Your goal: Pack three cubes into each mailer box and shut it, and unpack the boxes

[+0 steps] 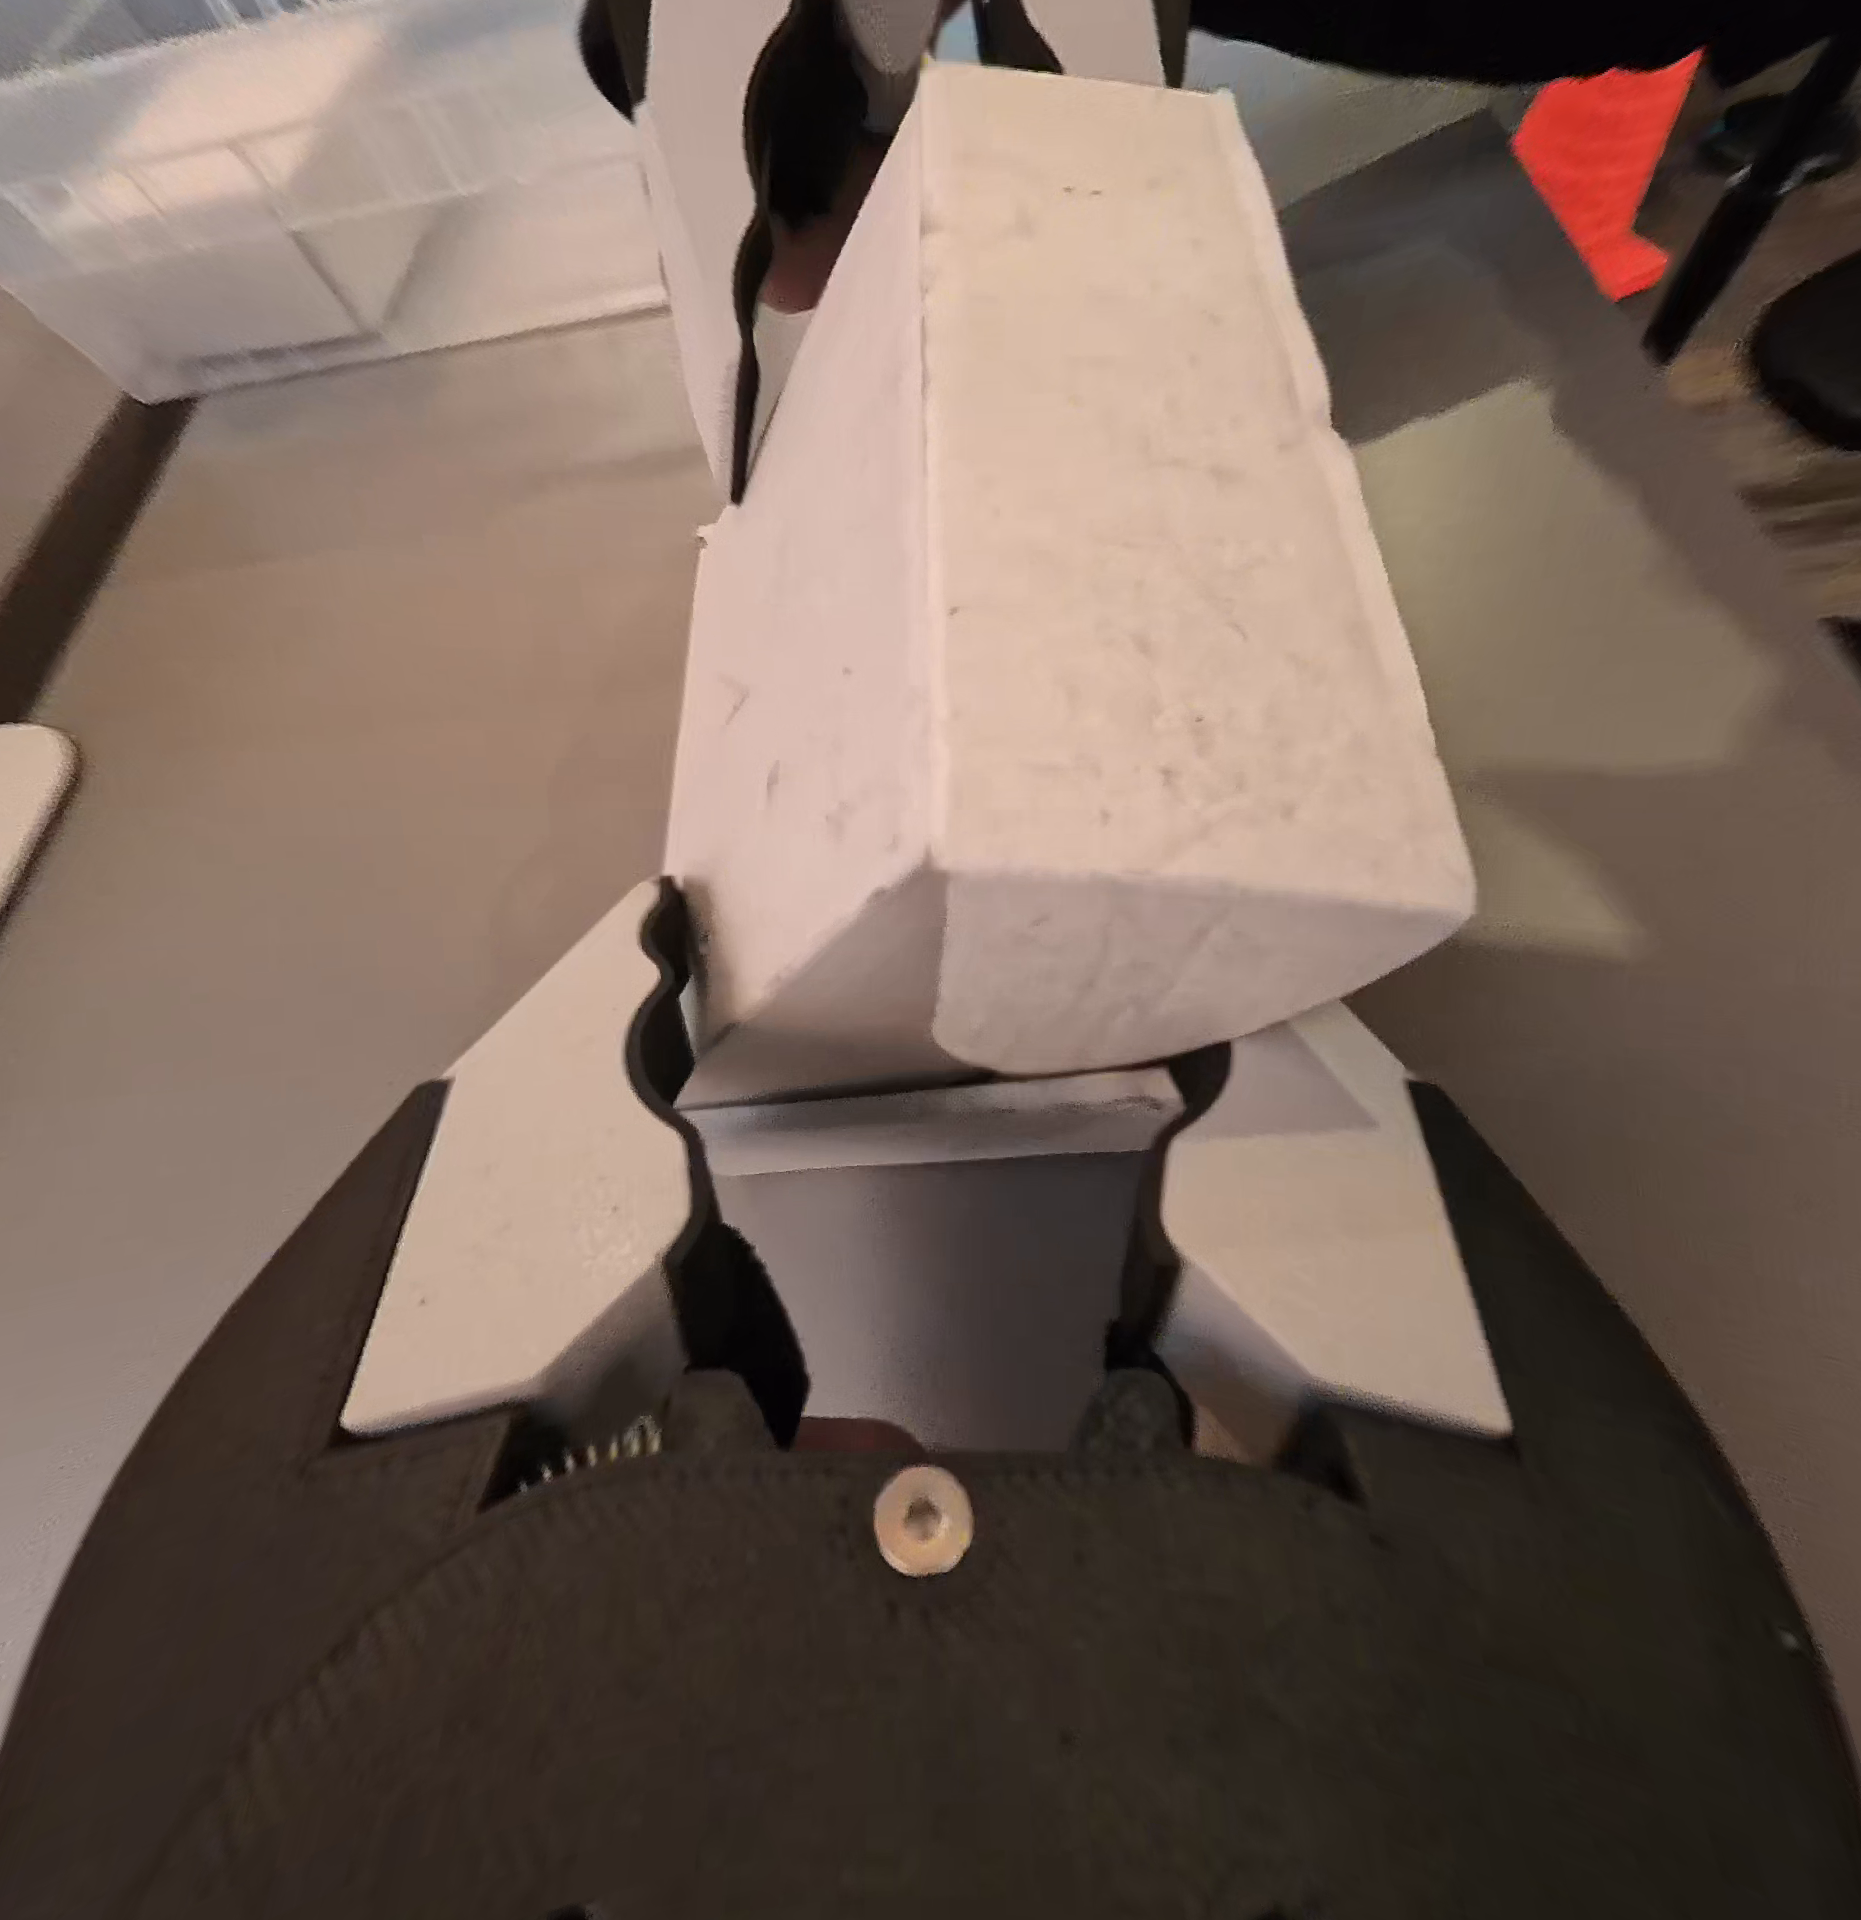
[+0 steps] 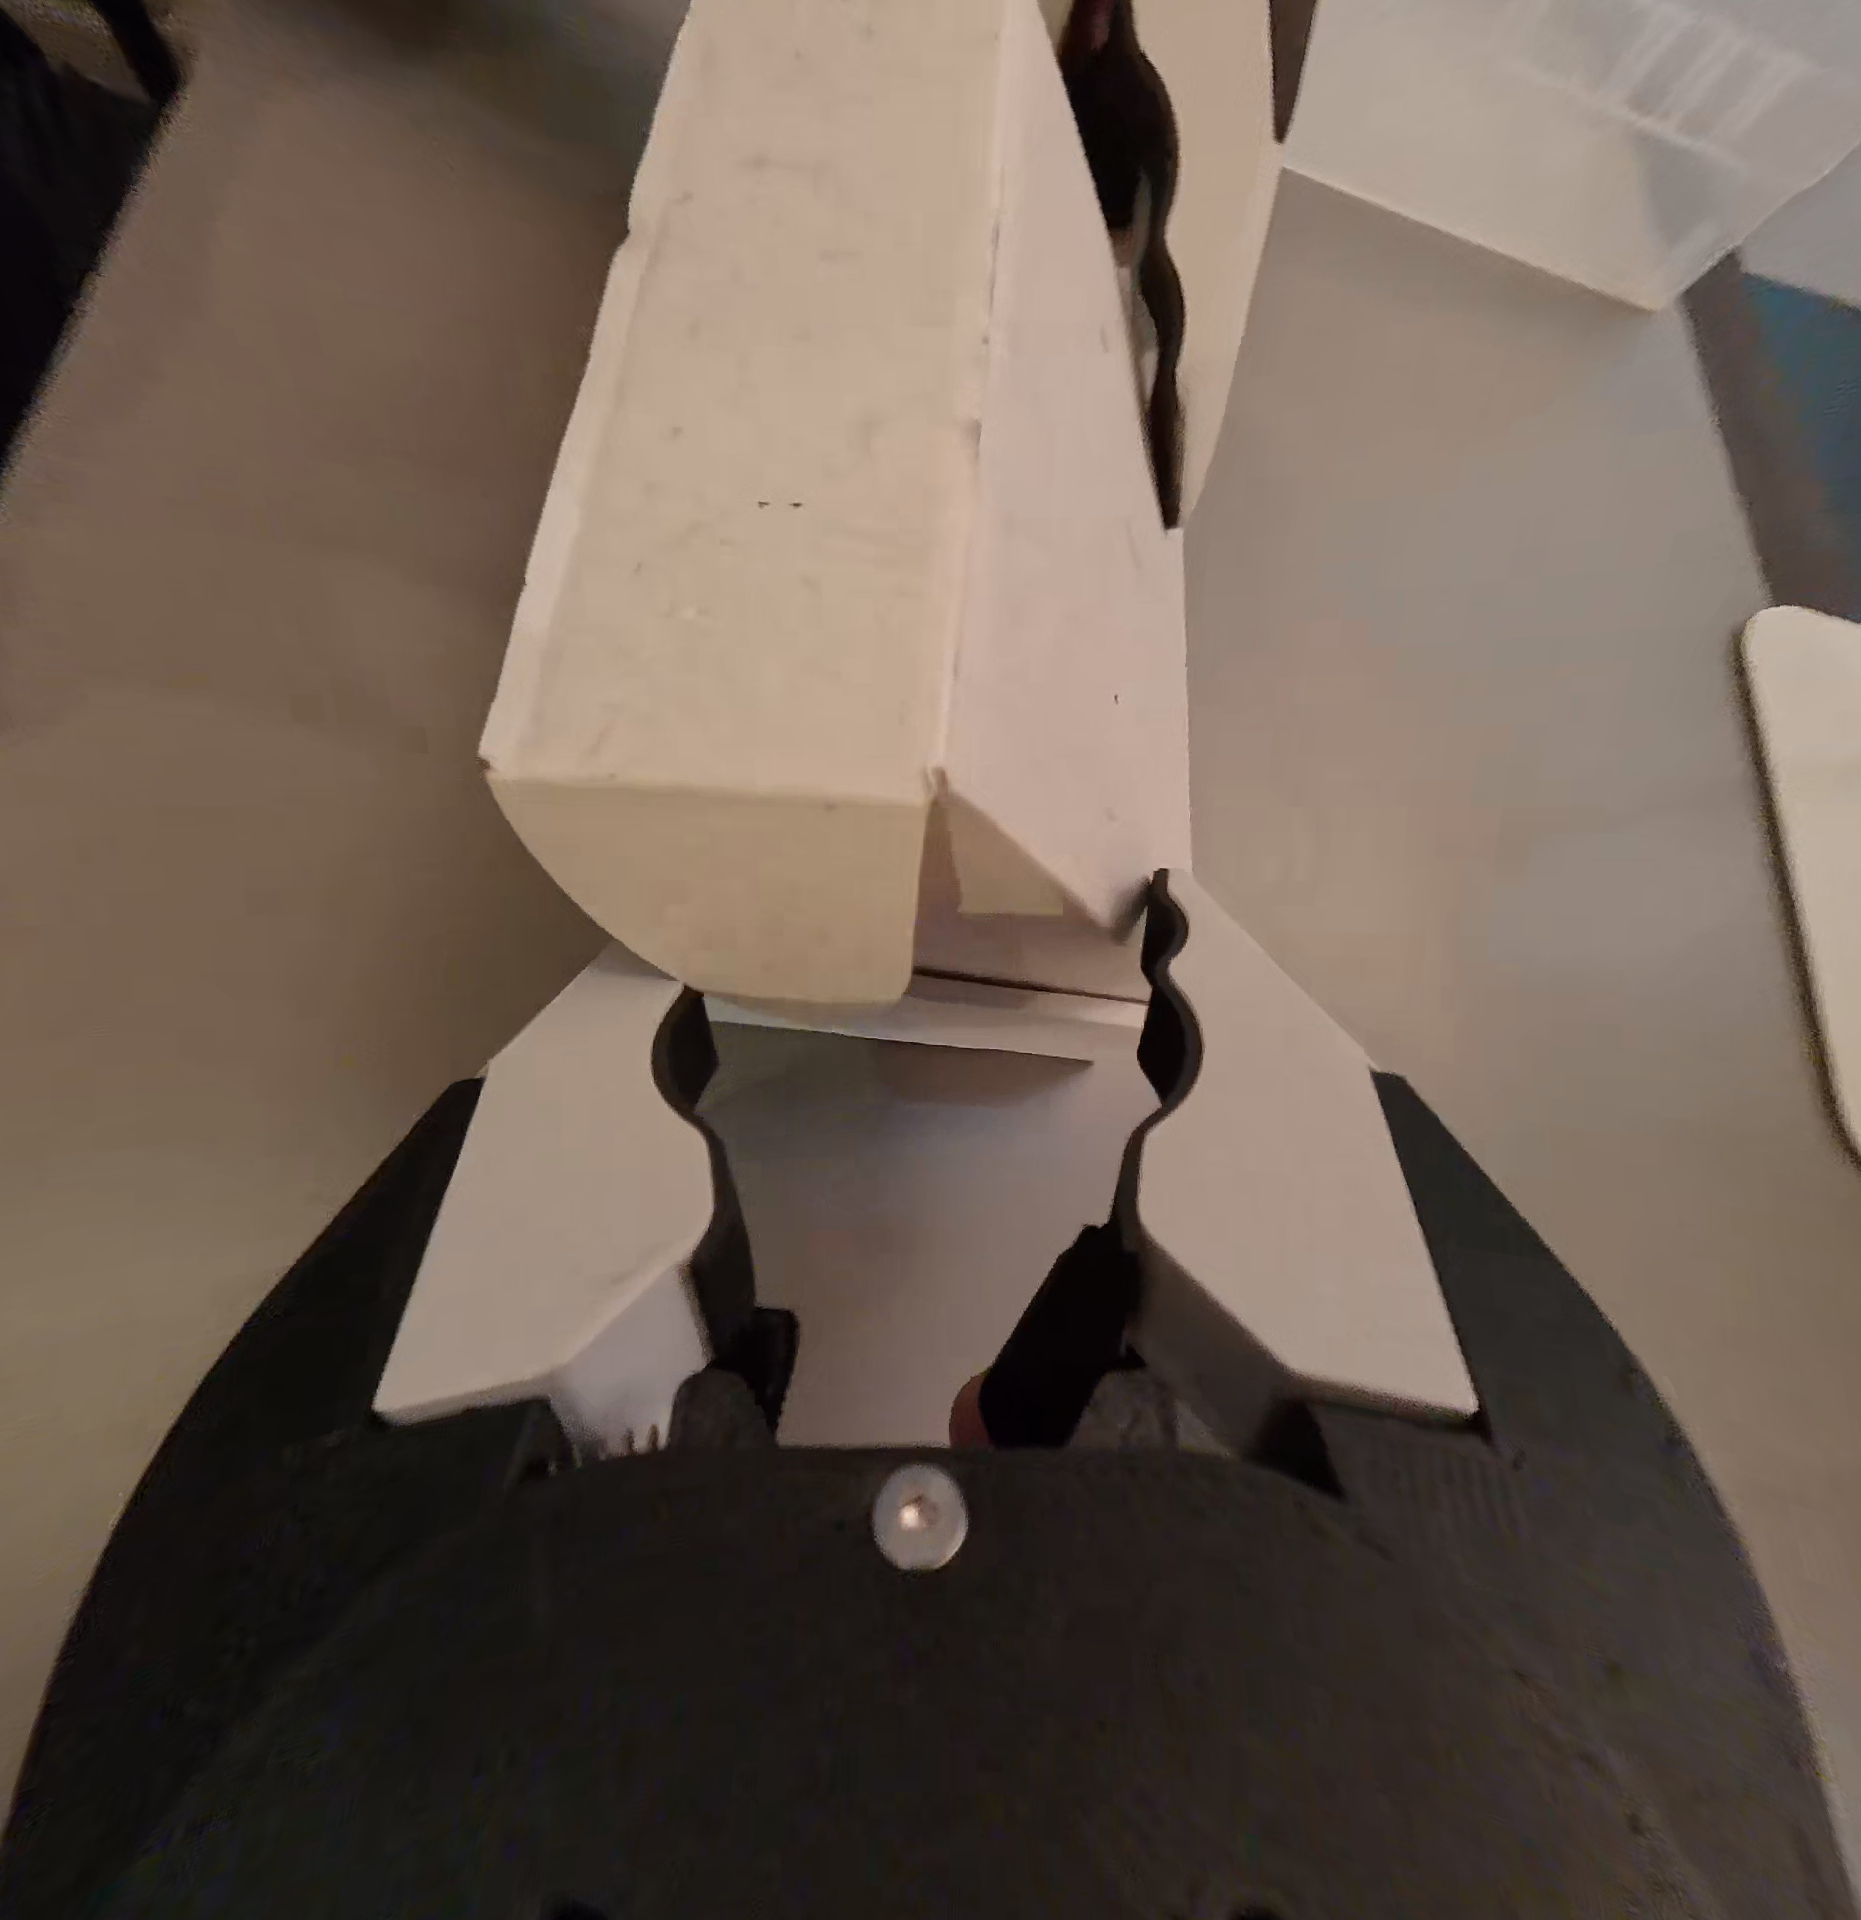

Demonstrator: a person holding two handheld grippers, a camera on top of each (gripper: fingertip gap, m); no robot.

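Left wrist view: a closed white box is being held lengthwise above the worktop, one end being pinched by each claw, likely keeping it level for carrying.

Scuffed white mailer box, grey table

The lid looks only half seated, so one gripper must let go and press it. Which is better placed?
Nearly a tie; right, tentatively. The left gripper and right gripper clamp opposite ends of the mailer box alike, its rounded lid flap overhanging each. The right's end shows it gaping more.
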